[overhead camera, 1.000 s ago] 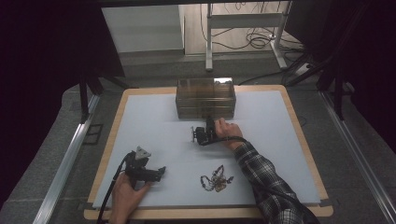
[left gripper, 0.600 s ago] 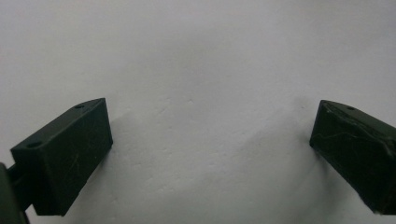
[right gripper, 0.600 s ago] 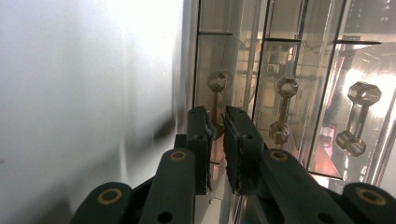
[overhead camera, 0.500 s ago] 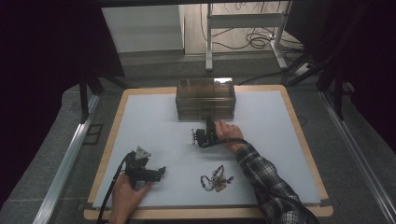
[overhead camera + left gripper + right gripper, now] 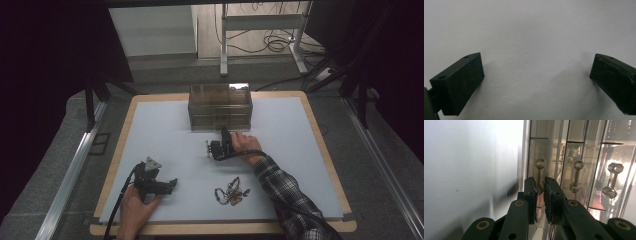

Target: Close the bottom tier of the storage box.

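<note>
A smoky clear drawer box [image 5: 220, 106] stands at the back middle of the white mat [image 5: 300, 165]. My right gripper [image 5: 224, 134] lies on its side just in front of the box. In the right gripper view the right gripper [image 5: 539, 182] is shut on the nearest drawer handle [image 5: 541, 163], a clear faceted bar, whose lower end is hidden between the jaws. Two more such handles [image 5: 577, 173] show beside it. My left gripper [image 5: 171, 183] rests on the mat at the front left. Its jaws stand wide open over bare mat, seen from the left gripper [image 5: 536, 67].
A small tangle of jewellery [image 5: 231, 192] lies on the mat near the front, beside the plaid sleeve [image 5: 282, 192]. The mat sits on a wooden board [image 5: 120, 145]. Dark frame posts [image 5: 92, 95] stand at the sides.
</note>
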Motion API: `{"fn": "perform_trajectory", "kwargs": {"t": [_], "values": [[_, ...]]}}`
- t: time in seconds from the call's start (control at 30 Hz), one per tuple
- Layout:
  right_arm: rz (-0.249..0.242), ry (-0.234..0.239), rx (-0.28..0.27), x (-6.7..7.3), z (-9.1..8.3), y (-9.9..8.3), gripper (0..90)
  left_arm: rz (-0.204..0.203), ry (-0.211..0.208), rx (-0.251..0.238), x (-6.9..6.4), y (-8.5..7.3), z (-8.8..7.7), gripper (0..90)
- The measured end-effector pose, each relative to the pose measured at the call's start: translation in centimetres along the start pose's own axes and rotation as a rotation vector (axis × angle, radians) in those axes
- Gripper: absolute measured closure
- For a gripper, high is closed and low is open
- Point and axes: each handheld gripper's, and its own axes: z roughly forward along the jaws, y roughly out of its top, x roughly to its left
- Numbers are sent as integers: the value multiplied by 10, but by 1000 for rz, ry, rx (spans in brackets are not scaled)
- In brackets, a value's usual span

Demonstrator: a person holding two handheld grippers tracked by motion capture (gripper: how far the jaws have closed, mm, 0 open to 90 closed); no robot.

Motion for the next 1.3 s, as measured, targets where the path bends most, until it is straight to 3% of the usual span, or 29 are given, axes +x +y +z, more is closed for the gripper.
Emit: {"fn": "perform_trajectory", "kwargs": {"t": [1.3], "values": [[-10, -14, -32, 8, -15, -3, 788, 0, 0, 0, 0, 0, 0, 0]]}}
